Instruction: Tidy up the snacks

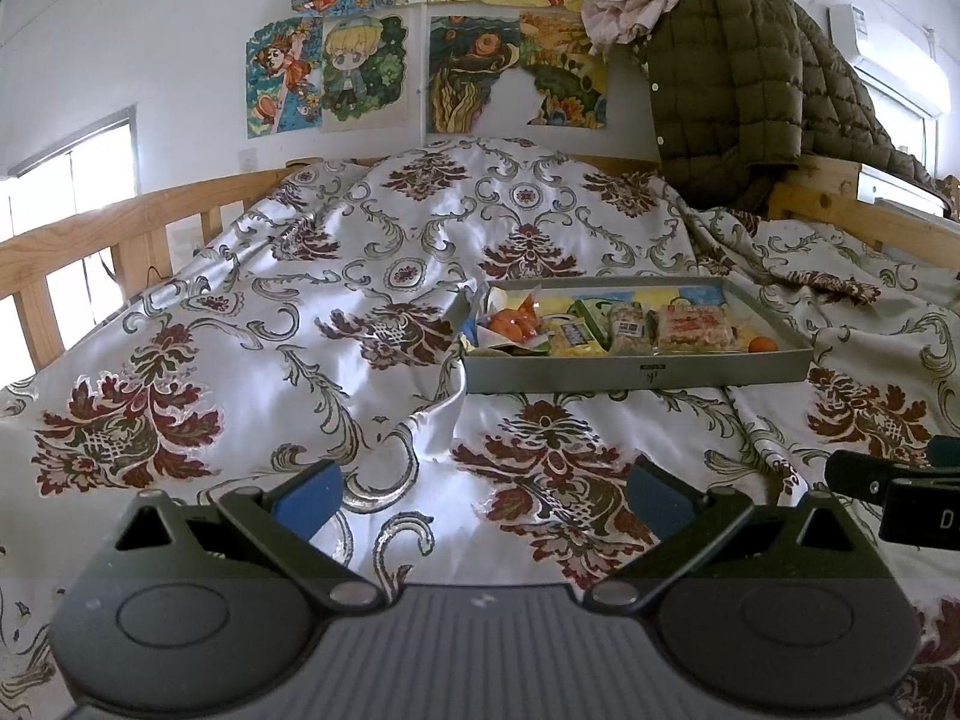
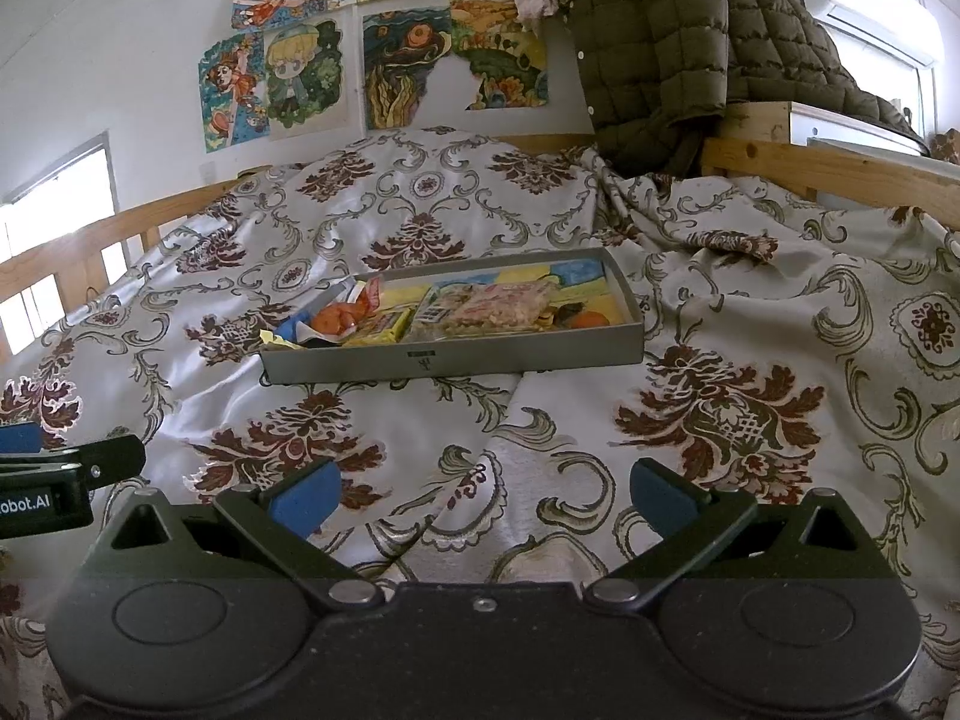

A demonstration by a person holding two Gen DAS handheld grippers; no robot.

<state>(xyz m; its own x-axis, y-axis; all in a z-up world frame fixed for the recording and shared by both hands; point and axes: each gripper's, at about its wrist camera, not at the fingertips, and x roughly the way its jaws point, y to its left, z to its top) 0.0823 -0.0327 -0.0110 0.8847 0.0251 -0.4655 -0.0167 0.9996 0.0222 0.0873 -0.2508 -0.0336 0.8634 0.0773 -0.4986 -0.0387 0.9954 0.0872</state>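
Satin bedcover, patterned in dark red and grey scrolls, fills most of both views and is rumpled over a wooden bed frame. Behind it, a quilted olive jacket is draped at the upper right of the frame, and drawings are pinned to the wall at the upper centre.

On the bedcover, right of centre in the left wrist view and just left of centre in the right wrist view, a shallow grey tray is set. The snacks are gathered inside it: an orange packet at its left end, a yellow packet beside that, a clear bag of pale pieces further right, and a small orange fruit at the right end. No loose snack is seen on the bedcover around the tray, so the collecting appears largely done; whether the contents need neater sorting cannot be judged from here.

At the bottom of each view, the left claw and the right claw are held low over the bedcover, well apart from the tray, each with its blue pads spread wide and nothing between them.
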